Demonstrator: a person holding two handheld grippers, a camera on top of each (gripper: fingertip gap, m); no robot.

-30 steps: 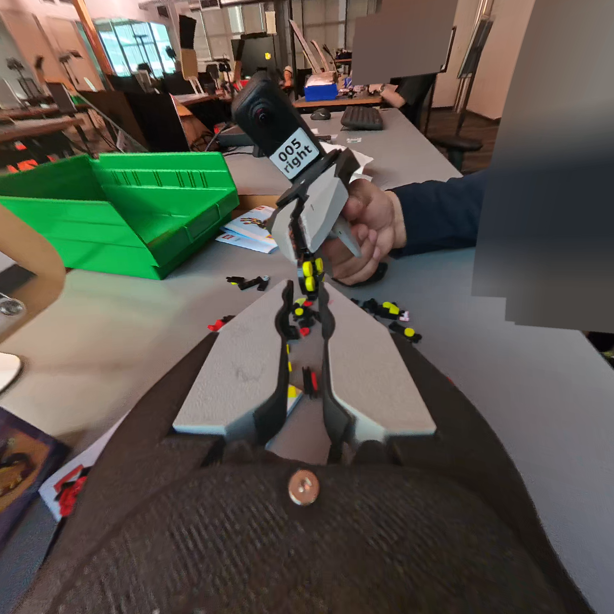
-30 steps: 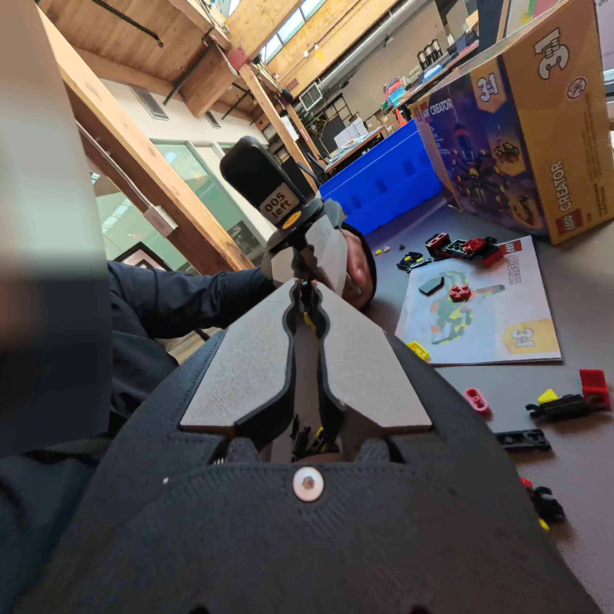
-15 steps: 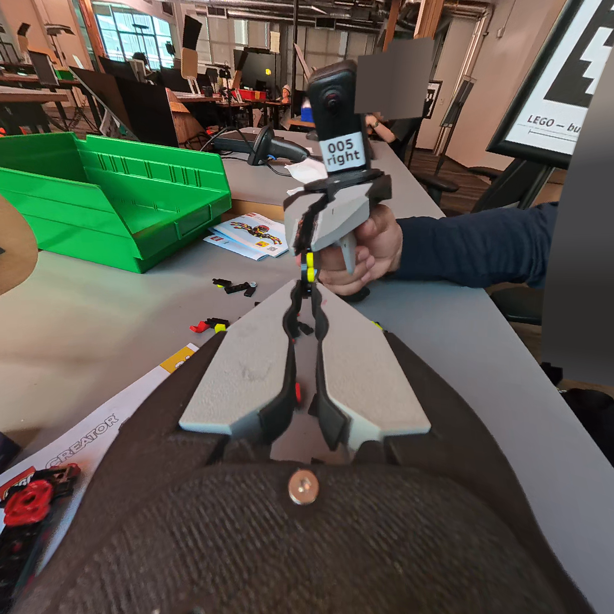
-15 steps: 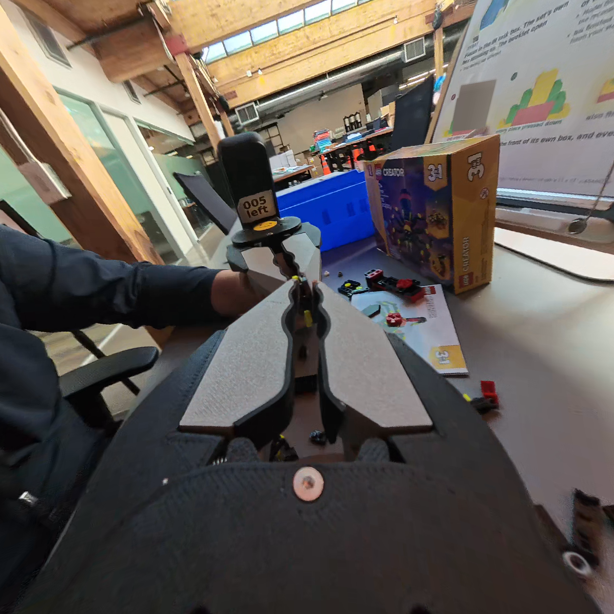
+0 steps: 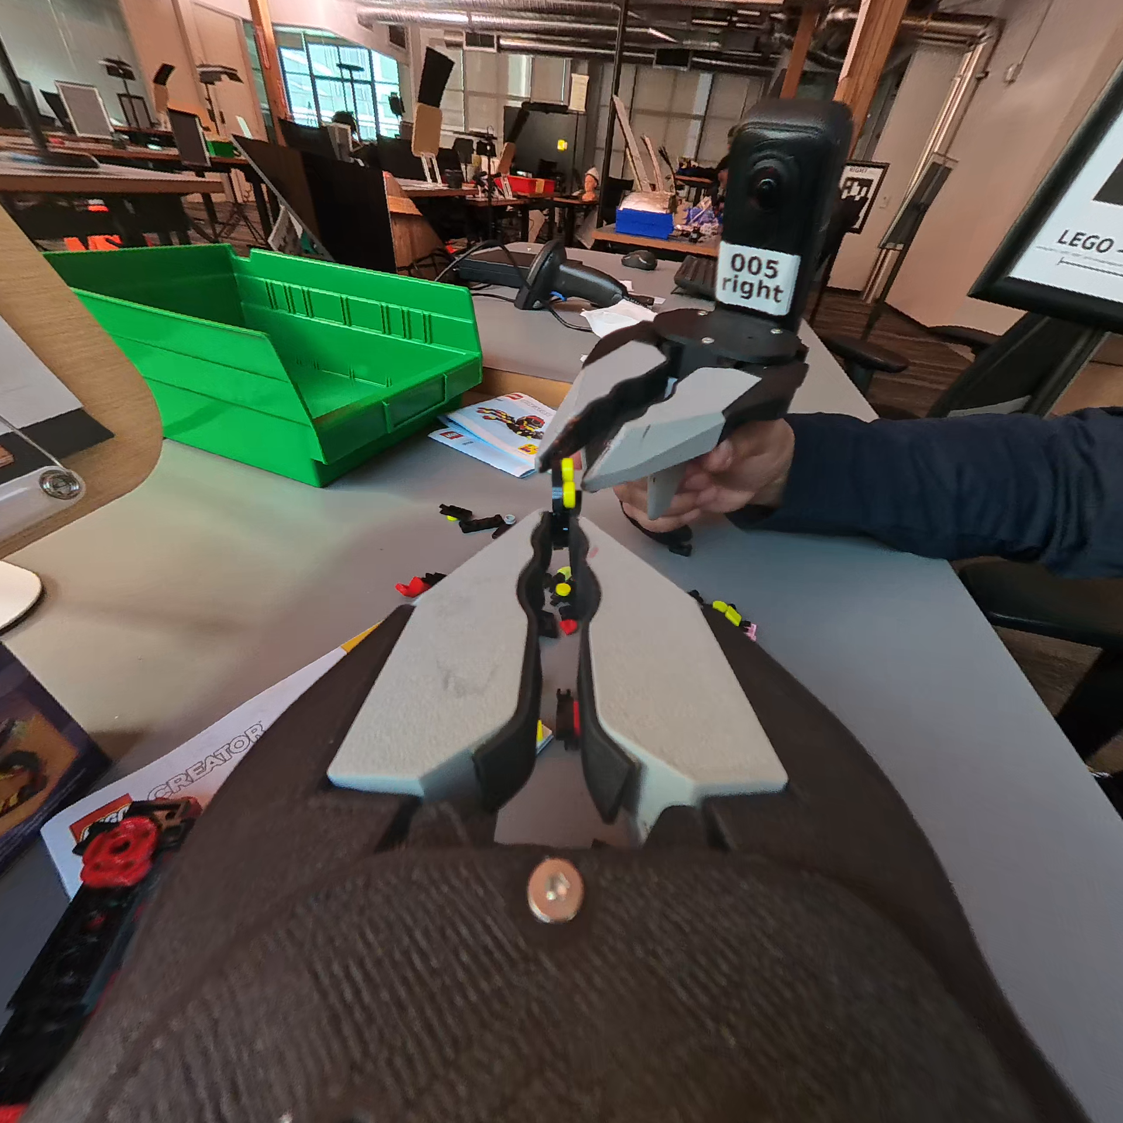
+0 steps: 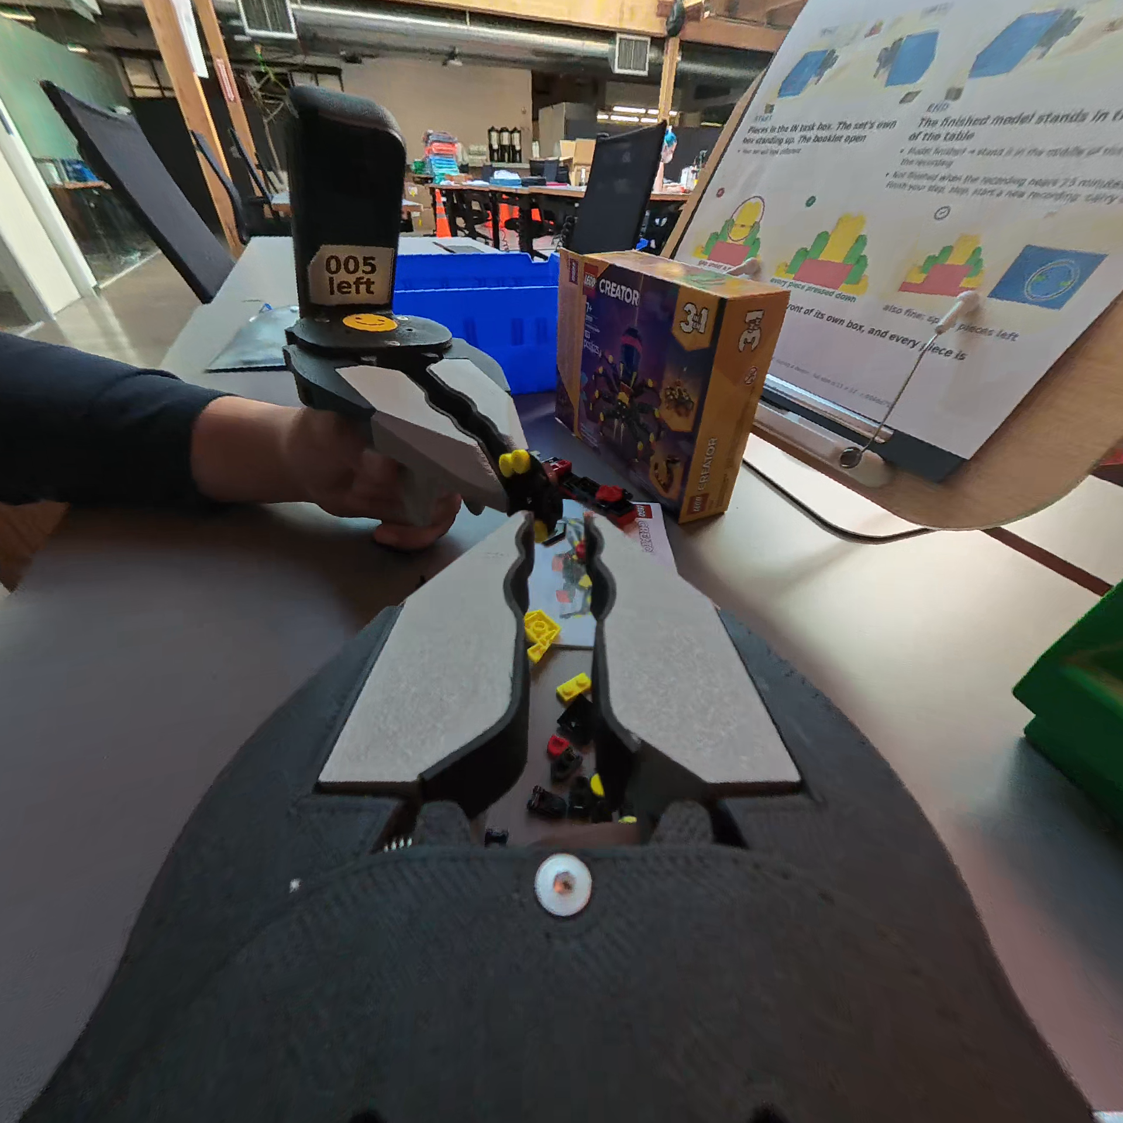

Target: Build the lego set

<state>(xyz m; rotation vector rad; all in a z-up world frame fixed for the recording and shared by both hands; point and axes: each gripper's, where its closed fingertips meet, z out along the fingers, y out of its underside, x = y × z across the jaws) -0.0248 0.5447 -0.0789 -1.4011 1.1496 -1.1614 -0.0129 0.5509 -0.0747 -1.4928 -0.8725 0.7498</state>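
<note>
Each camera sits just behind its own fingers, low over the bench (image 5: 212, 583), facing the other. The left wrist view looks toward the green bin (image 5: 291, 358); the right wrist view toward the set's box (image 6: 662, 377). Both share the scattered pieces (image 6: 571, 717) between them.

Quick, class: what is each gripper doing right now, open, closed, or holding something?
Left gripper: closed on the lower end of the black and yellow lego piece.
Right gripper: closed on the same piece's other end, held between both above the table.
</note>
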